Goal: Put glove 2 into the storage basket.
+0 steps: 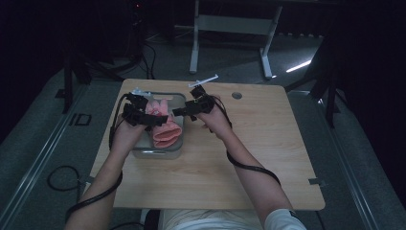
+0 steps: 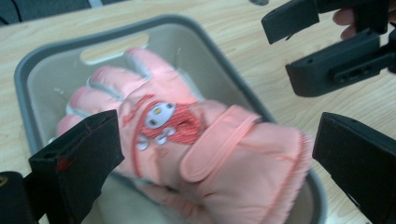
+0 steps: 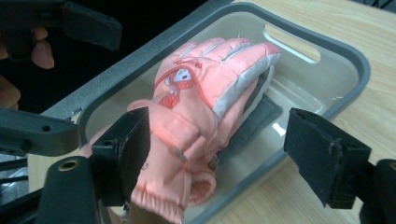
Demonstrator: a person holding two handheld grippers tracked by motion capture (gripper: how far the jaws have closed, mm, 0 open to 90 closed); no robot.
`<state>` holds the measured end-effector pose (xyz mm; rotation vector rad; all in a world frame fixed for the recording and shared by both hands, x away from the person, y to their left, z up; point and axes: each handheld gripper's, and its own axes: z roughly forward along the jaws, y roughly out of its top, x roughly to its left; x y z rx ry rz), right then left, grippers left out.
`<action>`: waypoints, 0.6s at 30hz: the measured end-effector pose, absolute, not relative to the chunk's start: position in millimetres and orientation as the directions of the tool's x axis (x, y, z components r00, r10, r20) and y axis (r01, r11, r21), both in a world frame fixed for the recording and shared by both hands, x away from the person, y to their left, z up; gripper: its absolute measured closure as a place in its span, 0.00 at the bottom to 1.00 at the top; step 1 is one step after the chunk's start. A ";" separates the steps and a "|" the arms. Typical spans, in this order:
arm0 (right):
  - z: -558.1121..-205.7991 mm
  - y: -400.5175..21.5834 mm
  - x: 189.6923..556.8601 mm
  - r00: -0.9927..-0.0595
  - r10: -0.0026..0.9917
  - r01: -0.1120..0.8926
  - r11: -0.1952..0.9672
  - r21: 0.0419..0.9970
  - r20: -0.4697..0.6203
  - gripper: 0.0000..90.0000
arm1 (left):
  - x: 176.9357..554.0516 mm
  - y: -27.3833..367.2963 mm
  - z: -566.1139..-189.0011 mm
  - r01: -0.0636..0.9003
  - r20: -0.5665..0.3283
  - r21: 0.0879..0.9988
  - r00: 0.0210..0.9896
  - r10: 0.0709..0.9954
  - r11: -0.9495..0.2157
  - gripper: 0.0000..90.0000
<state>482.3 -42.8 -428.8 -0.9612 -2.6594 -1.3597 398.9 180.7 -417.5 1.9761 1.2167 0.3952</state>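
A pink glove (image 1: 165, 125) with a cartoon patch lies in a grey-rimmed clear bin (image 1: 158, 154) on the left part of the wooden table. Its cuff hangs over the near rim. My left gripper (image 1: 152, 116) hovers above the glove, and its jaws stand wide open on either side of the glove (image 2: 205, 140) without touching it. My right gripper (image 1: 181, 110) is open just right of the bin, pointing at the glove (image 3: 196, 107) with nothing between its pads. A dark grey fabric piece (image 3: 261, 112) lies under the glove.
The bin (image 2: 60, 51) has handle slots in its end walls. A round grommet hole (image 1: 236, 95) and a white object (image 1: 203, 81) sit near the table's far edge. Bare wood stretches to the right and front. A desk frame (image 1: 230, 28) stands on the floor beyond.
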 end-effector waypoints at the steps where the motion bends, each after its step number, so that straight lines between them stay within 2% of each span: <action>1: -428.8 -45.8 479.8 -0.818 0.512 0.512 0.438 0.739 0.264 0.23 | 396.6 177.0 -415.9 0.614 -0.125 0.748 0.504 0.855 -0.253 0.01; 6: -431.9 -60.9 470.3 -0.831 0.506 0.483 0.452 0.750 0.231 0.17 | 388.9 162.7 -414.6 0.583 -0.130 0.770 0.542 0.830 -0.260 0.01; 18: -442.4 -103.6 464.2 -0.819 0.540 0.477 0.452 0.754 0.194 0.17 | 369.8 127.4 -413.6 0.499 -0.096 0.805 0.643 0.759 -0.320 0.01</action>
